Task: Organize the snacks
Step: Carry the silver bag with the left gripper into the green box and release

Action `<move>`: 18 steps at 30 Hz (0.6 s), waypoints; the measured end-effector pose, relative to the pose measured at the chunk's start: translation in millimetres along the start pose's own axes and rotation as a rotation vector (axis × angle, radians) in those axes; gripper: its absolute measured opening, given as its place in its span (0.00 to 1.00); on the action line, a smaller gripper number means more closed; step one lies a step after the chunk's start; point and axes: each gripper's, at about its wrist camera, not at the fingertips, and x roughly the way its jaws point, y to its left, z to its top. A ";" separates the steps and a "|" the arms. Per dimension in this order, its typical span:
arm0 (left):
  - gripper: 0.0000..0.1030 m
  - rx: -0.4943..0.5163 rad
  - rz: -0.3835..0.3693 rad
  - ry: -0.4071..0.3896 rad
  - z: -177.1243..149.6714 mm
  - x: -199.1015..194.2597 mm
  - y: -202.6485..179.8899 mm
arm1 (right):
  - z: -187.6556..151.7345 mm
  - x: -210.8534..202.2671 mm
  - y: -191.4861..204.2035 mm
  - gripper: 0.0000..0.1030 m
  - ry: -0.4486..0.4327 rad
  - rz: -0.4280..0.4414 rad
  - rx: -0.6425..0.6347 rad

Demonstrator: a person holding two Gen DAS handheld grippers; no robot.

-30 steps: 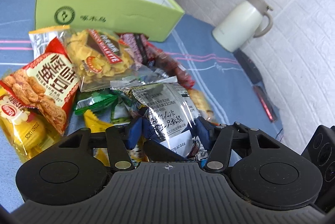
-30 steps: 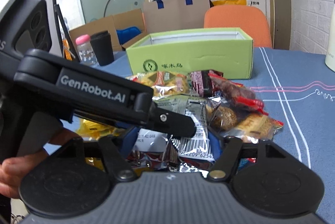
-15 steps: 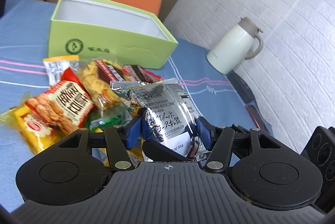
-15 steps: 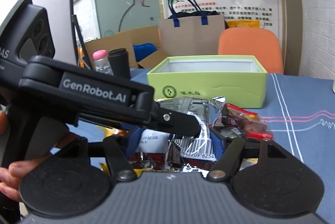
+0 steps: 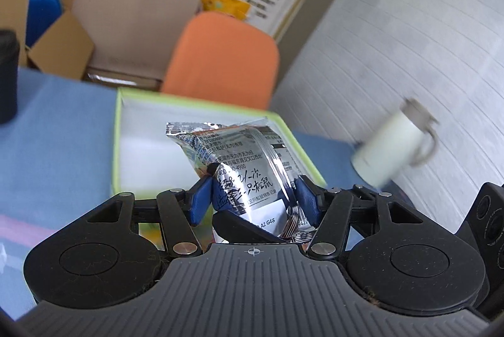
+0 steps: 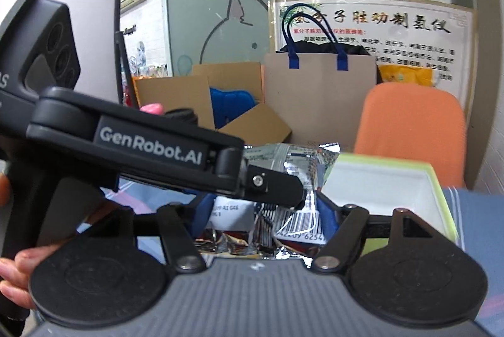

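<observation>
1 silver snack packet (image 5: 249, 170) hangs above the open green box (image 5: 117, 145), pinched by both left tongs (image 5: 253, 201) and right tongs (image 6: 263, 211). Beyond the blue bench (image 5: 60, 116): 1 orange chair (image 5: 220, 56), 1 white jug (image 5: 390, 148), 1 paper bag (image 5: 132, 19).

The green box (image 5: 117, 148) is seen open at the top, its white inside bare. Beyond it the way is blocked by an orange chair (image 5: 220, 59); a white jug (image 5: 390, 148) stands to the right
</observation>
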 end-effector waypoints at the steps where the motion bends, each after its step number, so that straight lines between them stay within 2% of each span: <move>1: 0.40 0.002 0.010 -0.001 10.9 8.9 7.4 | 7.3 14.4 -4.2 0.72 0.004 0.001 0.005; 4: 0.44 0.001 0.066 0.007 32.3 36.0 29.7 | 20.4 59.1 -15.8 0.74 0.042 0.002 0.023; 5: 0.54 0.003 0.107 0.010 35.6 42.9 37.0 | 21.6 72.7 -20.5 0.74 0.068 0.000 0.039; 6: 0.59 -0.001 0.153 0.012 36.7 46.3 43.4 | 20.7 82.5 -24.9 0.74 0.089 -0.002 0.057; 7: 0.59 -0.011 0.181 0.005 34.7 44.4 48.6 | 19.5 86.1 -28.7 0.74 0.104 -0.009 0.076; 9: 0.65 -0.020 0.148 -0.025 20.4 24.1 53.9 | 15.8 72.2 -31.5 0.81 0.070 -0.010 0.098; 10: 0.68 -0.033 0.130 -0.049 12.6 10.8 53.4 | 13.4 58.3 -31.2 0.91 0.041 -0.016 0.106; 11: 0.74 -0.051 0.123 -0.075 3.6 -3.3 51.5 | 10.4 43.8 -28.7 0.91 0.014 -0.030 0.112; 15: 0.78 -0.067 0.155 -0.163 -37.1 -54.3 34.8 | -10.8 -12.3 -7.4 0.91 -0.052 -0.049 0.085; 18: 0.79 -0.087 0.202 -0.219 -71.5 -85.0 22.5 | -32.0 -36.4 14.2 0.91 -0.024 -0.068 0.059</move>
